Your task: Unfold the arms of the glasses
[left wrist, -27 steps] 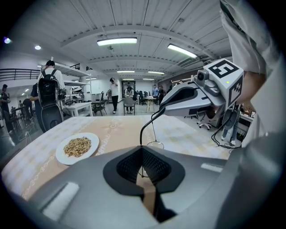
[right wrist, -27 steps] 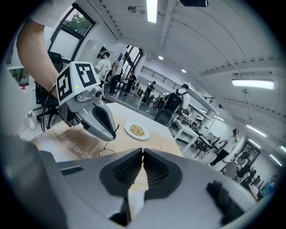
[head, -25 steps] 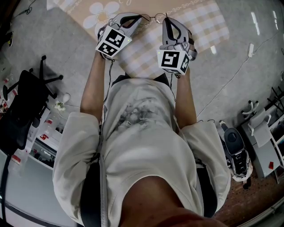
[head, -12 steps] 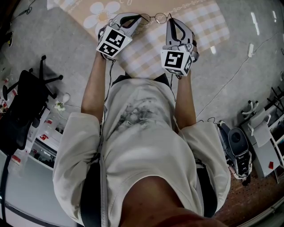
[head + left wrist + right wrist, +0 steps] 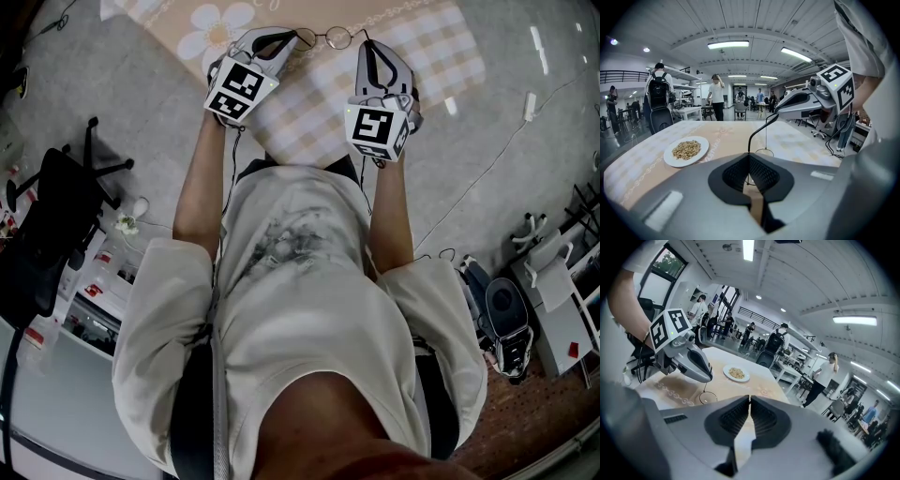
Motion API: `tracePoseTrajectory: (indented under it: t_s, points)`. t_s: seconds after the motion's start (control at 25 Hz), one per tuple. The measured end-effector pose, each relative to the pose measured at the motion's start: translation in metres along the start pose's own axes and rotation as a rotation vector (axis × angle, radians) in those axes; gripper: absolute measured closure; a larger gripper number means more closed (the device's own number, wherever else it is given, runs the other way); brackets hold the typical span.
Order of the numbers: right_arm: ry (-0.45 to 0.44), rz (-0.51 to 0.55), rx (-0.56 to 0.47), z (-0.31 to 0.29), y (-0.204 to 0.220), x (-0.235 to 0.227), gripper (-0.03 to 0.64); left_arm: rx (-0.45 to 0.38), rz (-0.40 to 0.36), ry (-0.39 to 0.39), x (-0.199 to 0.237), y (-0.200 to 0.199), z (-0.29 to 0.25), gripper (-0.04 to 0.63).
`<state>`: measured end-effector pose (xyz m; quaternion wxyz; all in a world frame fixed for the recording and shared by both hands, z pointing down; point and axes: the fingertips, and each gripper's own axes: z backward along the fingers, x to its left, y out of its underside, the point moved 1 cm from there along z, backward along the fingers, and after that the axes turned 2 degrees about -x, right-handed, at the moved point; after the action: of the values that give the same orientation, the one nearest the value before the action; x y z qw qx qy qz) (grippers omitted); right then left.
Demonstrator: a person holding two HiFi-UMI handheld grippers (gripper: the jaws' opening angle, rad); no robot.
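Thin wire-rimmed glasses (image 5: 330, 37) hang above the checked tablecloth (image 5: 427, 56) between my two grippers. My left gripper (image 5: 298, 38) is shut on the frame at one lens. In the left gripper view its jaws (image 5: 749, 159) are closed on the rim, and the other lens (image 5: 765, 152) hangs just beyond. A dark arm (image 5: 761, 127) rises from the frame to the tip of my right gripper (image 5: 778, 111). My right gripper (image 5: 364, 44) is shut on that arm's end. The right gripper view shows its jaws (image 5: 750, 400) pressed together, the left gripper (image 5: 709, 378) opposite, and a lens (image 5: 707, 398) below it.
A white plate of grain-like food (image 5: 686, 151) sits on the table to the left of the glasses. It also shows as a plate (image 5: 736, 373) in the right gripper view. People and office chairs stand far behind the table. A black chair (image 5: 47, 225) and cables lie on the floor.
The right gripper has shifted a little to the right, away from the left one. The left gripper has stayed put with the frame.
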<state>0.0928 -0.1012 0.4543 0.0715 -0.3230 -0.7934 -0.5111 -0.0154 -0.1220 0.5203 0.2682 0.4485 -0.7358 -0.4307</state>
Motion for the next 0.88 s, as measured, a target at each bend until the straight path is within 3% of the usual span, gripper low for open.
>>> tracePoseTrajectory:
  t_s: [0.88]
  points:
    - [0.014, -0.016, 0.016, 0.0050, 0.0066, -0.0030, 0.592, -0.014, 0.045, -0.037, 0.0040, 0.0018, 0.0016, 0.586]
